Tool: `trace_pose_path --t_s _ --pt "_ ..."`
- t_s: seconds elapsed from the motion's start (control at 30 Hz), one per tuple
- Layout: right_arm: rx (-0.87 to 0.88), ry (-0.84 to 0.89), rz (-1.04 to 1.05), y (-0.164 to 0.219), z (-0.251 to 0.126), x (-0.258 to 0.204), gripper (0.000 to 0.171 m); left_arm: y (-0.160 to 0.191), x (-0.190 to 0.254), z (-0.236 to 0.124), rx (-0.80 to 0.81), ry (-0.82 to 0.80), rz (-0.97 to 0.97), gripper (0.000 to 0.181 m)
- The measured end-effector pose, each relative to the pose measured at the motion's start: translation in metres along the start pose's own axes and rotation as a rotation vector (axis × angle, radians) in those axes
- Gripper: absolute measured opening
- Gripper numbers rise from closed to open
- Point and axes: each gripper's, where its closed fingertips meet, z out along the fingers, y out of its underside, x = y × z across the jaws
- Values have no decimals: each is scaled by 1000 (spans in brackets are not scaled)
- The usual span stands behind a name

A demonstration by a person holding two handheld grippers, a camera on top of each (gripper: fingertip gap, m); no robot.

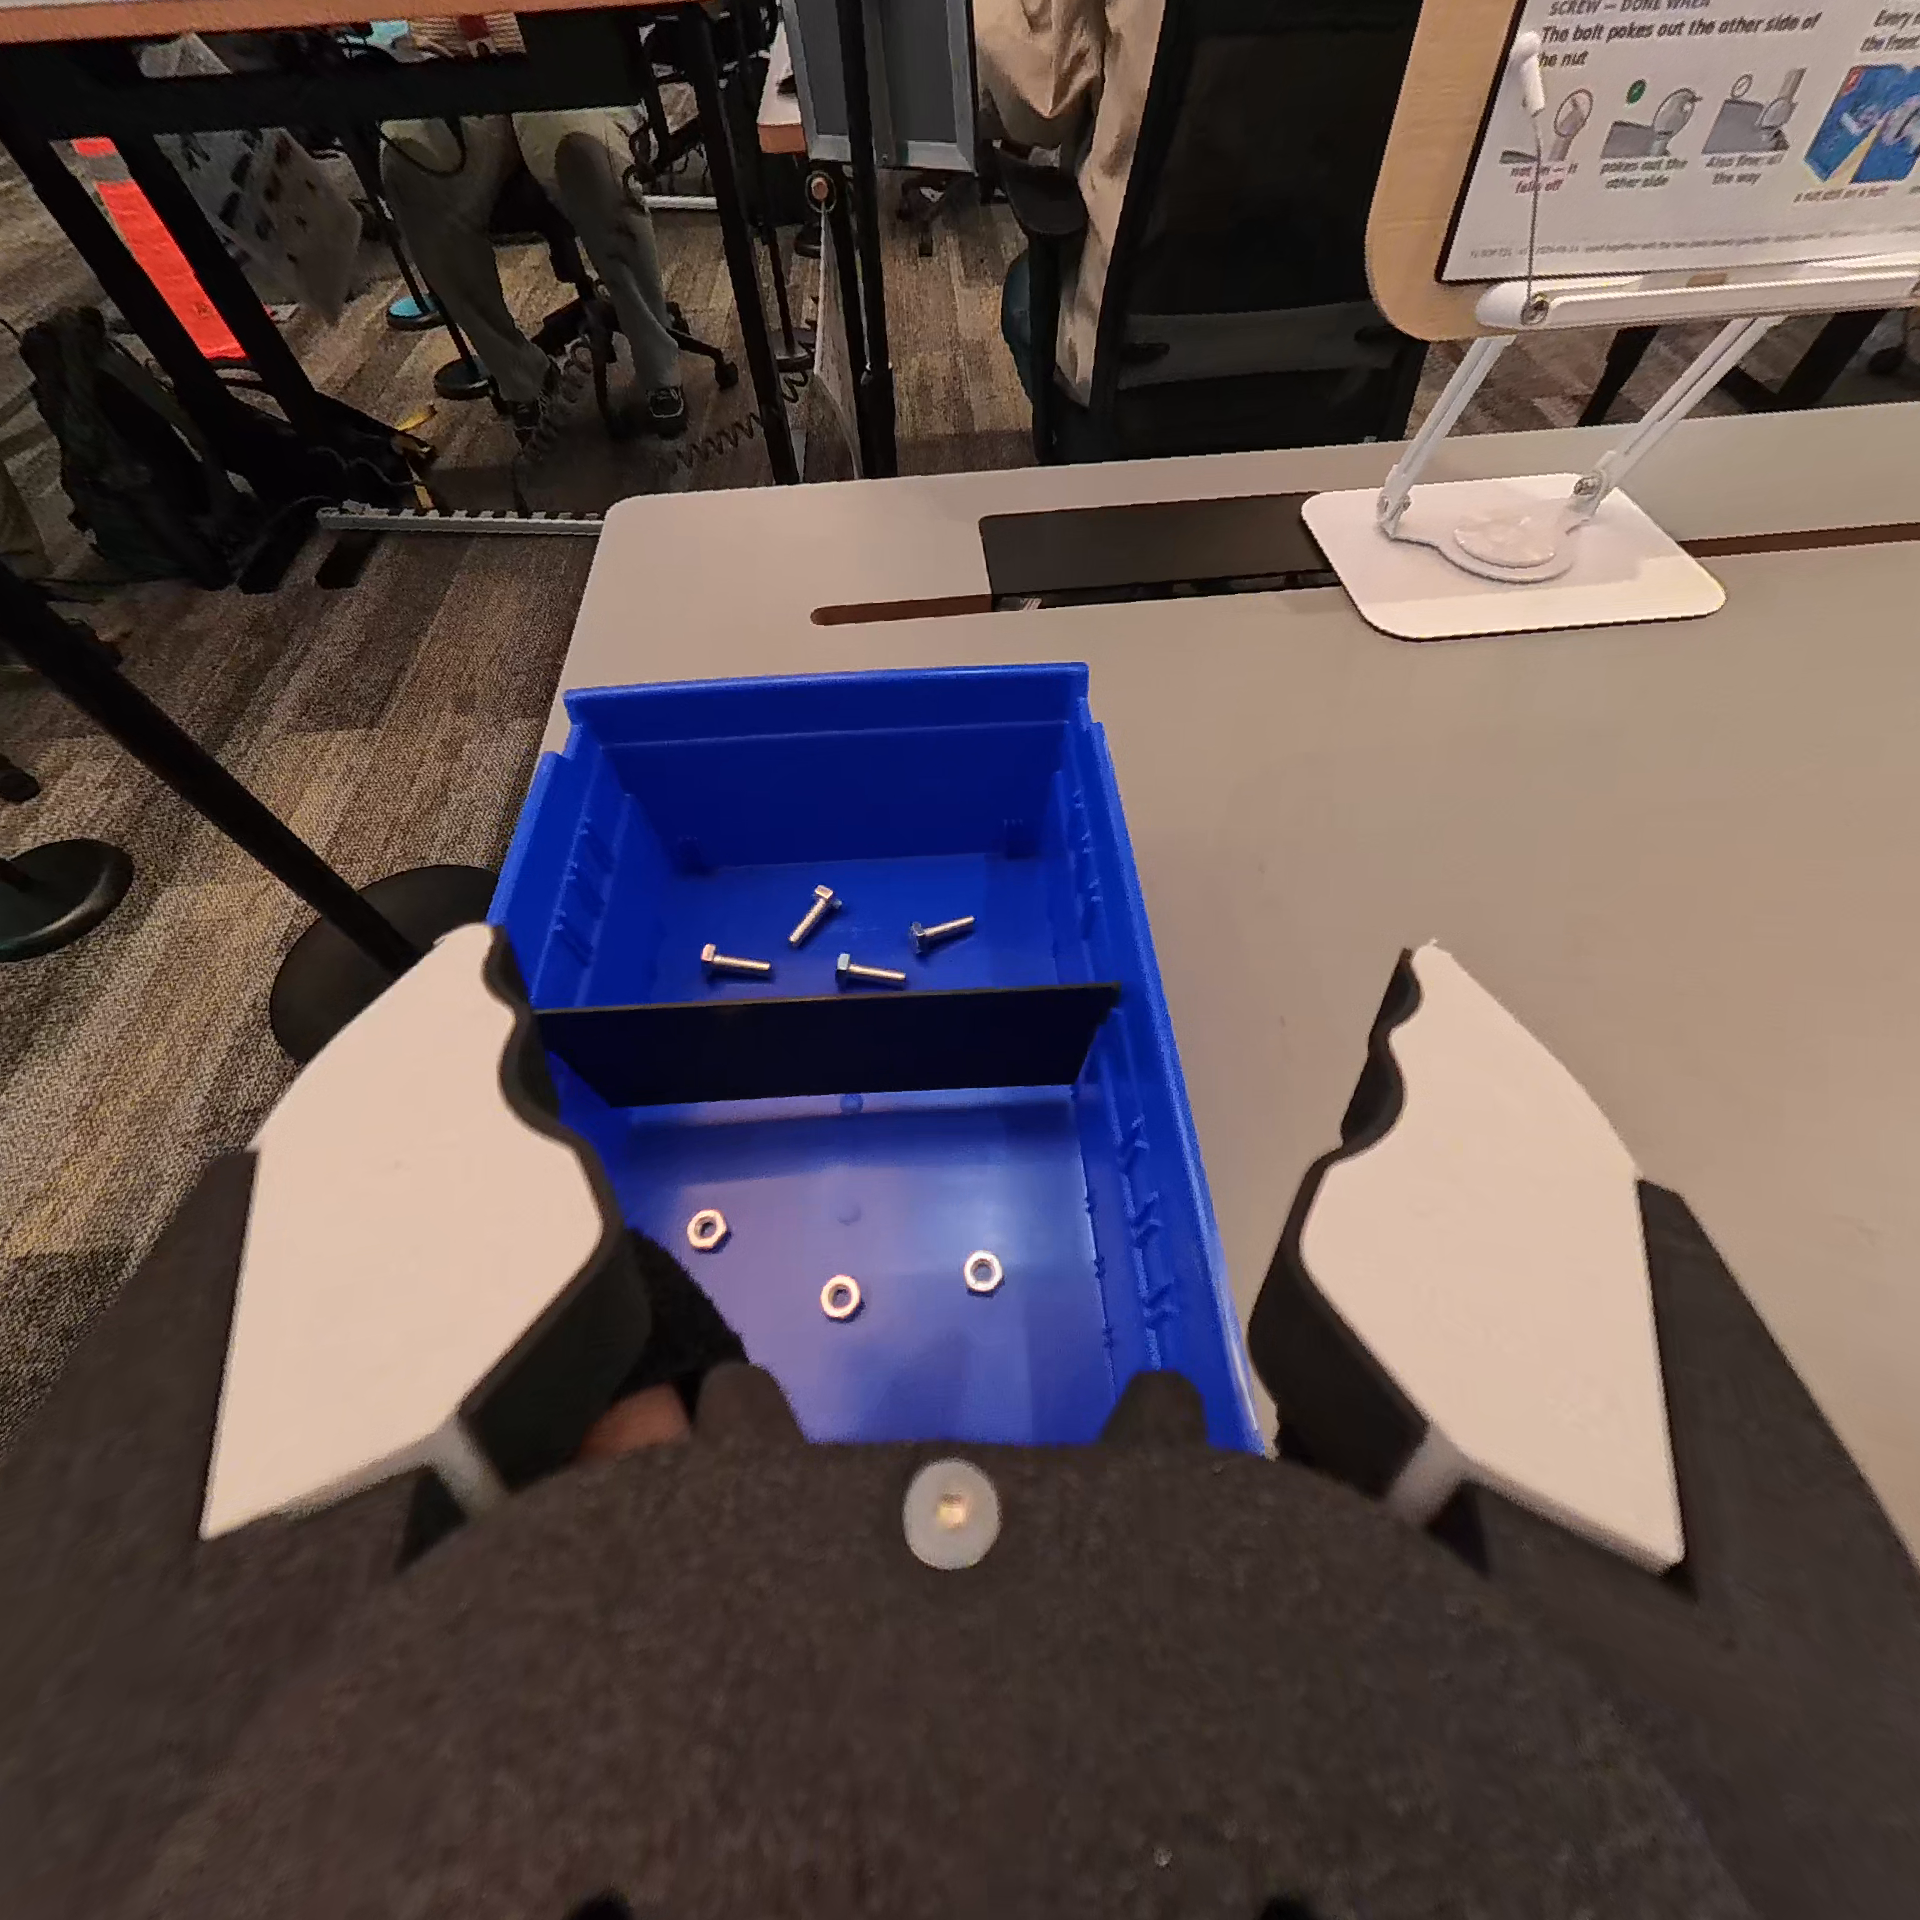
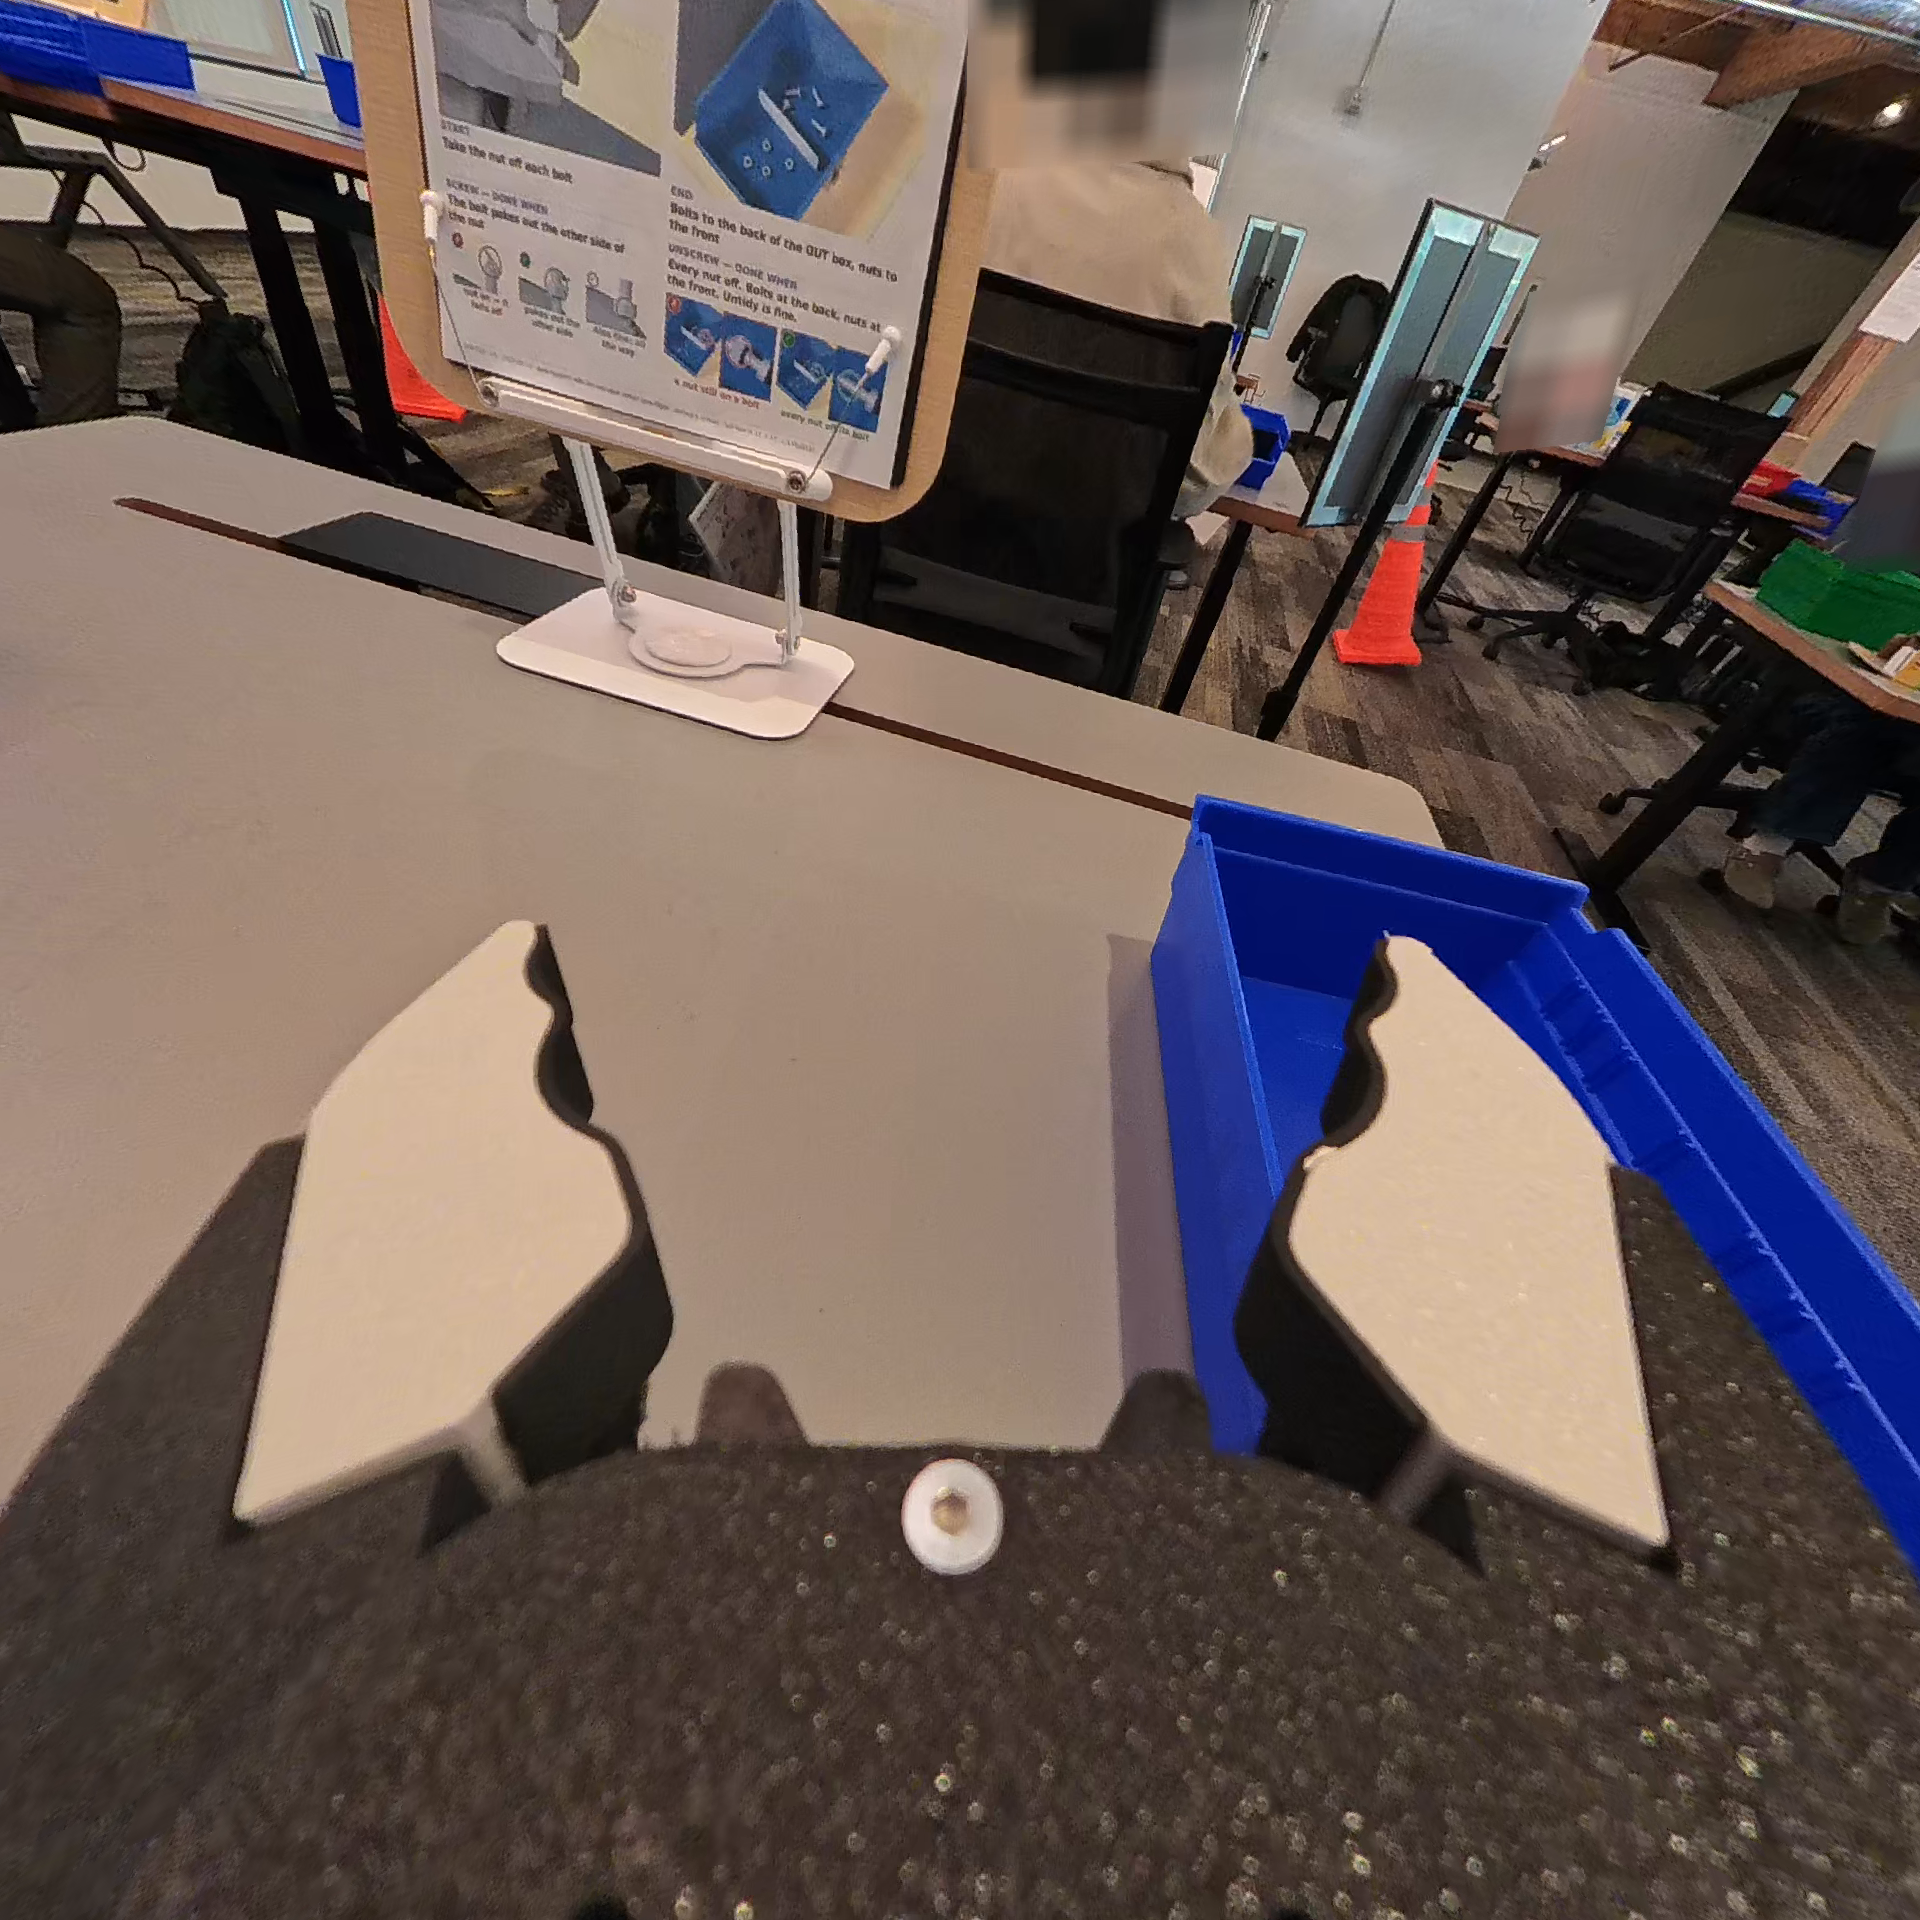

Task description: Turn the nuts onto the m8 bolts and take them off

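Your left claw (image 1: 951,977) hangs spread wide above the blue bin (image 1: 1132,1039), its two fingers parted to either side of the bin and pinching nothing. Straight below it, the bin's near compartment holds three loose nuts (image 1: 840,1298), all lying flat on the floor and apart from one another. A black divider (image 1: 821,1044) crosses the bin beyond the nuts. Past the divider, the far compartment holds four bolts (image 1: 871,972) lying on their sides, close together but pointing different ways, none with a nut on it. The bin sits at the corner of the grey tabletop (image 1: 1455,883).

Your right claw (image 2: 961,961) is also spread wide and empty, above bare tabletop (image 2: 831,987). A second blue bin (image 2: 1205,1091) stands just to its side, with one finger overlapping the bin's open top; what it holds is hidden. Beyond this bin stands a white stand (image 2: 675,655) carrying an instruction sheet (image 2: 675,229).
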Motion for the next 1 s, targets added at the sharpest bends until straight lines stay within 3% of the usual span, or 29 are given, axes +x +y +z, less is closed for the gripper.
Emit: trace_pose_path --t_s 1.0 --pt "-17 -13 7 5 3 -1 135 5 -15 17 -66 -9 0 147"
